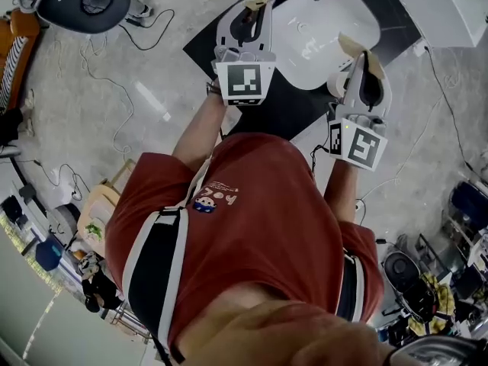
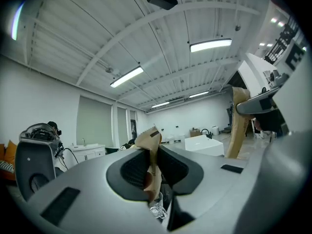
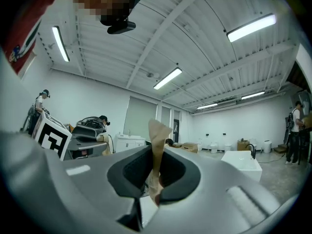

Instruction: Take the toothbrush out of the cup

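Observation:
No cup or toothbrush can be made out in any view. My left gripper [image 1: 258, 0] is held up and level, shut on a crumpled piece of brown paper [image 2: 150, 147]. Something small, clear and glossy [image 2: 157, 209] shows under that paper; I cannot tell what it is. My right gripper [image 1: 364, 58] is raised beside the left one and shut on a narrow strip of brown paper [image 3: 157, 135]. In the left gripper view that strip [image 2: 237, 126] hangs from the right gripper [image 2: 258, 104] at the right edge.
A white basin [image 1: 320, 21] on a dark base lies on the floor beyond both grippers, and it also appears as the white basin [image 3: 241, 162] far off. Cables and equipment lie on the floor around the person. Other people stand in the room [image 3: 292, 130].

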{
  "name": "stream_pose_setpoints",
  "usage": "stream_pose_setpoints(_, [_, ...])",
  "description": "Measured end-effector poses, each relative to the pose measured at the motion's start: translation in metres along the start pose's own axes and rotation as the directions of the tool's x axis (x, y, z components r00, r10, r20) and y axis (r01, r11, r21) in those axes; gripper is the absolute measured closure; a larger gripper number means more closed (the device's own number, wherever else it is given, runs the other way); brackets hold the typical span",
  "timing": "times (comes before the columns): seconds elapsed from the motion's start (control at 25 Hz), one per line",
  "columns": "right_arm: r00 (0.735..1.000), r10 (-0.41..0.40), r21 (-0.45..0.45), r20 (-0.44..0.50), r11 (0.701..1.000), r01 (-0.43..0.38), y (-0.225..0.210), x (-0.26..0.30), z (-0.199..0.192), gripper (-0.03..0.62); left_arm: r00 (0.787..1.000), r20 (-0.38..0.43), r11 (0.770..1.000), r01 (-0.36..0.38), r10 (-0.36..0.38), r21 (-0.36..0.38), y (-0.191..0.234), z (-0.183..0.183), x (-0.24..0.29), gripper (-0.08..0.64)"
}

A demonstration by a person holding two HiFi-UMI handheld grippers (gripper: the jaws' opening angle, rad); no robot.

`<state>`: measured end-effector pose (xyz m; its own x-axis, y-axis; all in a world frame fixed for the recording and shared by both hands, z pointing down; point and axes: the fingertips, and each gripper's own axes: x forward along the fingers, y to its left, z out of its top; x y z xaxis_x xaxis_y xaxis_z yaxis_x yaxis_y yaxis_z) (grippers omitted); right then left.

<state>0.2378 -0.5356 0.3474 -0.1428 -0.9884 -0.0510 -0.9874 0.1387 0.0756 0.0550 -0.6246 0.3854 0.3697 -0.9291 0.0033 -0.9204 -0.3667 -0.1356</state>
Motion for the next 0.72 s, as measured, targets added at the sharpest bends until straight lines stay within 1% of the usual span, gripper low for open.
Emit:
stream_pose_setpoints(0.24, [0.995,0.036,0.030,0.092,0.999,-0.039,-0.010,-0.033,0.017,0.558,0.999,0.029,0.999,-0.038,0.038,0.018,-0.024,0.024,-0.049,0.502])
stream_pose_setpoints(0.32, [0.993,0.049,0.038,0.112,0.998,-0.054,-0.015,-0.048,0.018,0.558,0.998,0.039,0.998,-0.057,0.056,0.010,-0.033,0.031,-0.068,0.502])
stream_pose_setpoints(0.56, [0.988,0.074,0.024,0.139,0.997,-0.078,-0.033,-0.103,0.019,0.558,0.992,0.062,0.994,-0.107,0.106,0.016,-0.074,0.046,-0.125,0.502])
stream_pose_setpoints(0.72, [0.987,0.082,0.031,0.141,0.996,-0.087,-0.032,-0.134,0.017,0.558,0.994,0.045,0.994,-0.104,0.103,0.024,-0.092,0.046,-0.163,0.502])
